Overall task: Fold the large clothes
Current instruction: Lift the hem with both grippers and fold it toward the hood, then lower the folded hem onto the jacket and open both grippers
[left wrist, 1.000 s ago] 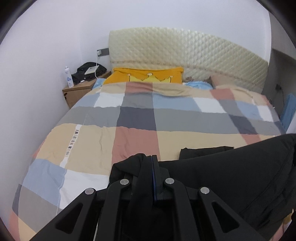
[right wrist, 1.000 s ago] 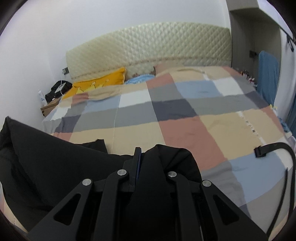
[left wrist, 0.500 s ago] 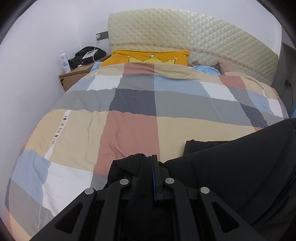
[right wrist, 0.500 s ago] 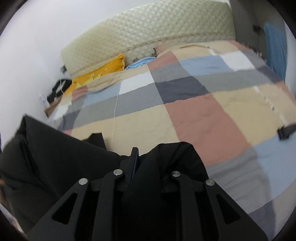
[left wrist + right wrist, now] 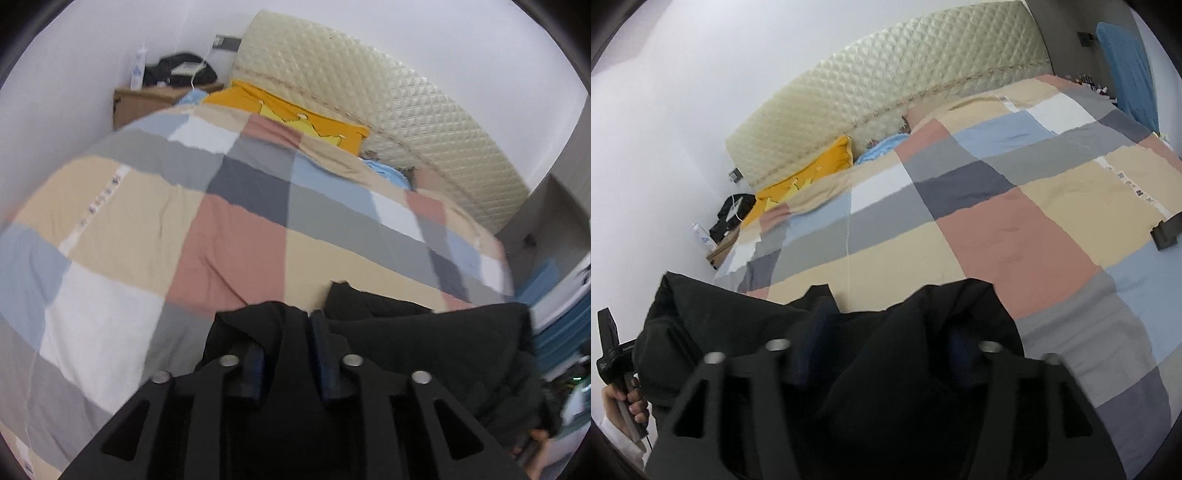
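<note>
Lying on the checked quilt, black garment, uncontained.

Left wrist view: camera sits behind the left gripper, looking forward and downward along its fingers, rolled so the bed runs diagonally toward upper right. Close over the foot of the checked duvet; black garment fills the lower frame.

Right wrist view: camera behind the right gripper, likewise tilted down, rolled the opposite way, at similar closeness to the garment.

Shared field: duvet, quilted headboard, yellow pillow, nightstand. At its left edge the right view also catches the hand gripping the left device's handle.
</note>
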`<state>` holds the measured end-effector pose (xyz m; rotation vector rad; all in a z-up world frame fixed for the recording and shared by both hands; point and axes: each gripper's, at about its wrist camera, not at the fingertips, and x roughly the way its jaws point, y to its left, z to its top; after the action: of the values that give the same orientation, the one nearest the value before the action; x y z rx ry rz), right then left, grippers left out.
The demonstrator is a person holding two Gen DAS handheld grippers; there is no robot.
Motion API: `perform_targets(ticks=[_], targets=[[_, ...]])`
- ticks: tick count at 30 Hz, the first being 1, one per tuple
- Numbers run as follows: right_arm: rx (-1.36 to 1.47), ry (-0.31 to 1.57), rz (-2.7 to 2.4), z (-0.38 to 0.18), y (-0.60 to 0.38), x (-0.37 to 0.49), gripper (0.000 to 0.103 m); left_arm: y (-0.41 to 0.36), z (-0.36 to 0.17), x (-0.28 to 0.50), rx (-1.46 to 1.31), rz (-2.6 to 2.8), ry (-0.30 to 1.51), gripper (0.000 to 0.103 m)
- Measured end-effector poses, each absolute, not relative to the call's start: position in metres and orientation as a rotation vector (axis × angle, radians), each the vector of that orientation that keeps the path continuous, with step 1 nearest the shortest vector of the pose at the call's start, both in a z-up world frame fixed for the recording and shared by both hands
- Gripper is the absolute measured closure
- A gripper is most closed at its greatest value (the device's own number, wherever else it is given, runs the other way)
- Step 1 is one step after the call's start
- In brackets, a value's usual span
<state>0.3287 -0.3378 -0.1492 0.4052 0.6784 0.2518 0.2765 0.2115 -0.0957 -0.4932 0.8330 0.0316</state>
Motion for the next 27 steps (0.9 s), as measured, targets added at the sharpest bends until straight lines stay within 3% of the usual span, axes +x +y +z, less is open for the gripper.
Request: perform_targets(ticks=[1, 2, 3, 7, 13, 24, 26, 27], targets=[[0.391, 0.678, 0.246, -0.147, -0.337, 0.326, 0.038, 0.215, -0.091, 0.267, -0.507, 0.021, 0.827, 0.063], [0.381, 0.679, 0.240, -0.145, -0.336, 0.325, 0.037, 0.219, -0.086, 0.256, -0.499, 0.041, 0.814, 0.043], [0.371, 0.674, 0.230, -0.143, -0.337, 0.321, 0.036, 0.221, -0.081, 0.247, -0.490, 0.053, 0.798, 0.031], [0.324, 0.621, 0.153, -0.130, -0.348, 0.301, 0.026, 0.229, -0.060, 0.205, -0.398, 0.082, 0.747, 0.031], [0.332, 0.550, 0.103, -0.111, -0.372, 0.264, 0.025, 0.199, -0.052, 0.171, -0.212, 0.082, 0.734, 0.030], [0.253, 0.530, 0.301, -0.109, -0.319, 0.228, 0.024, 0.081, -0.075, 0.195, -0.074, -0.095, 0.724, 0.031], [0.235, 0.545, 0.332, -0.112, -0.312, 0.232, 0.025, 0.065, -0.083, 0.207, -0.051, -0.092, 0.744, 0.031], [0.230, 0.557, 0.354, -0.113, -0.309, 0.234, 0.031, 0.057, -0.089, 0.215, -0.041, -0.100, 0.758, 0.031]])
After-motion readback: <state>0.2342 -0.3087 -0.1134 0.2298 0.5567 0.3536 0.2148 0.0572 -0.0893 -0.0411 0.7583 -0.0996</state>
